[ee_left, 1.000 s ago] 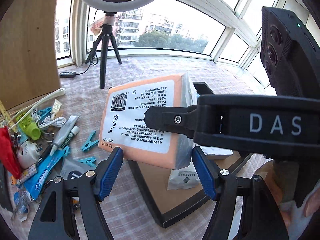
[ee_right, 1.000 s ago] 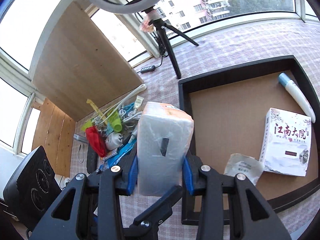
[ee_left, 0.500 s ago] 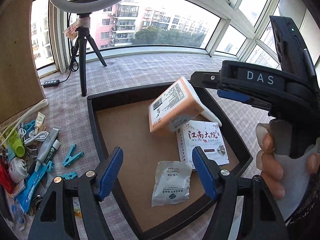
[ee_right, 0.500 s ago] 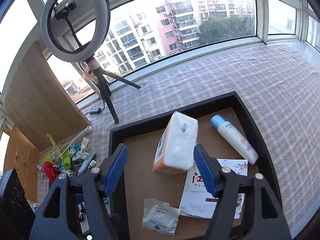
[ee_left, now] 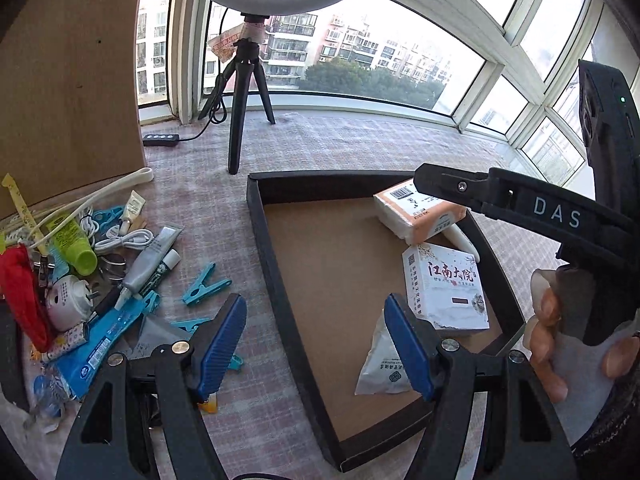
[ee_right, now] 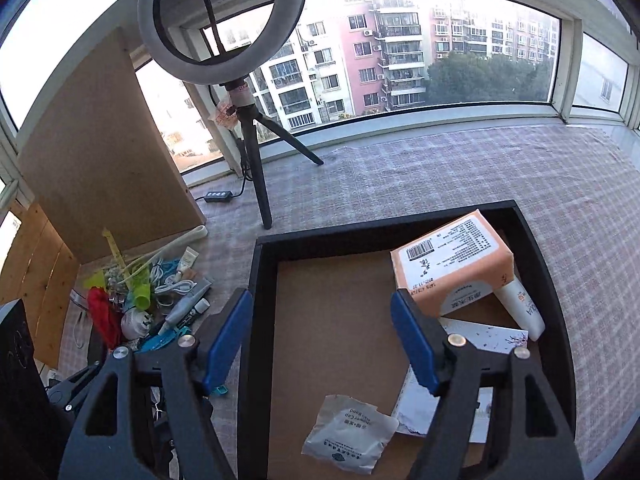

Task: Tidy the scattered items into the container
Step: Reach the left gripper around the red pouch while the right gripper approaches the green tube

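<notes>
Both claws found spread and empty. Left claw [ee_left: 316, 344] hovered above the near left wall of the black tray [ee_left: 256, 216], nothing between its blue pads. Right claw [ee_right: 322, 344] hung above the tray's cardboard floor, also gripping nothing.

Orange tissue pack [ee_right: 452, 268] lay in the far right corner of the tray, label up, tilted, one end propped on the white lotion bottle [ee_right: 522, 306] beneath it. White printed box [ee_left: 444, 286] rested flat on the tray floor just nearer than the pack. White shower-cap sachet [ee_right: 350, 434] lay at the near side, beside the box.

Outside the tray, on the checked cloth of the worktop [ee_left: 360, 140], a heap of items noted to the left: teal clothes peg [ee_left: 204, 286], grey tube [ee_left: 150, 258], green bottle [ee_left: 78, 244], red fabric piece [ee_left: 20, 292], white cables [ee_left: 120, 236]. Ring light on tripod [ee_right: 256, 136] stood behind the tray by the window. Fingers of a hand [ee_left: 548, 332] seen on the right claw's handle in the left wrist view.
</notes>
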The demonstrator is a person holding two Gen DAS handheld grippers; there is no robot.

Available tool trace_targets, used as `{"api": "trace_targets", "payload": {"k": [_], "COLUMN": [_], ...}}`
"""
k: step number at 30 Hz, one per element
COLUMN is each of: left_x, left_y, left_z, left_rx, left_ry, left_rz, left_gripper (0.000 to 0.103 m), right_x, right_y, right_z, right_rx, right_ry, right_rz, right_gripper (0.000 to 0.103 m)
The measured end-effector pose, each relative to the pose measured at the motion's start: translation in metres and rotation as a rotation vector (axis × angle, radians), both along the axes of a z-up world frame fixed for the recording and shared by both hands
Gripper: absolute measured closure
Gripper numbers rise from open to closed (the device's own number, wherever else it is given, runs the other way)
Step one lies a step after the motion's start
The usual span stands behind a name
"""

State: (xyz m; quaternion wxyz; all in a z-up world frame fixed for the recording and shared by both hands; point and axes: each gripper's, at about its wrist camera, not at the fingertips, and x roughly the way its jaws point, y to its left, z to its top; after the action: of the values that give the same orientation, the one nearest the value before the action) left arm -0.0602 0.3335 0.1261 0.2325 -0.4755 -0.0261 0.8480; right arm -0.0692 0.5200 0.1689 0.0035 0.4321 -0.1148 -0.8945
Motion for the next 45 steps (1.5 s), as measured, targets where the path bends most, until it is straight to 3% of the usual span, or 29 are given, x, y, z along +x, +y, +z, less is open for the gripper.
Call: {"api": "trace_targets", "payload": {"k": [13,18,25,30,39,43,45], "left_x": [-0.005,-0.014,-0.027,-0.039,-0.062,-0.066,-0.066], "left_y": [-0.139,-0.185,-0.209,-0.215,-0.216,-0.227,-0.231], "left_z": [-0.004,-0.018,-0.039,-0.048,-0.071,-0.078,-0.079], "left_rx": [-0.097,-0.128,-0.137,-0.122,-0.131,-0.104,-0.102], "left_ry": [0.026,-0.002,-0.050,-0.068,-0.138,-0.163,-0.163], "left_rz": [0.362,0.480,0.536,0.558,0.585,0.611,0.620], "left_gripper": [0.031,0.028,0.028,0.028,0.029,0.041,0.050], "right_x": [-0.015,-0.032,-0.054,-0.063,-0.072,-0.081,-0.086], "right_y": [-0.089,-0.134,-0.189,-0.222,-0.234,-0.236,-0.240], "right_z": [-0.011,-0.023,-0.045,-0.051,-0.063,-0.075,-0.082], "right_rx": [-0.064,-0.075,-0.125,-0.106,-0.134,-0.190,-0.207], "right_ry": [-0.060,-0.100,-0.190,-0.211,-0.255,-0.300,-0.330], "right_rz": [0.206,0.287,0.379,0.428,0.436,0.427,0.420], "right_gripper": [0.032,0.032,0.032,0.032,0.033,0.035,0.050]}}
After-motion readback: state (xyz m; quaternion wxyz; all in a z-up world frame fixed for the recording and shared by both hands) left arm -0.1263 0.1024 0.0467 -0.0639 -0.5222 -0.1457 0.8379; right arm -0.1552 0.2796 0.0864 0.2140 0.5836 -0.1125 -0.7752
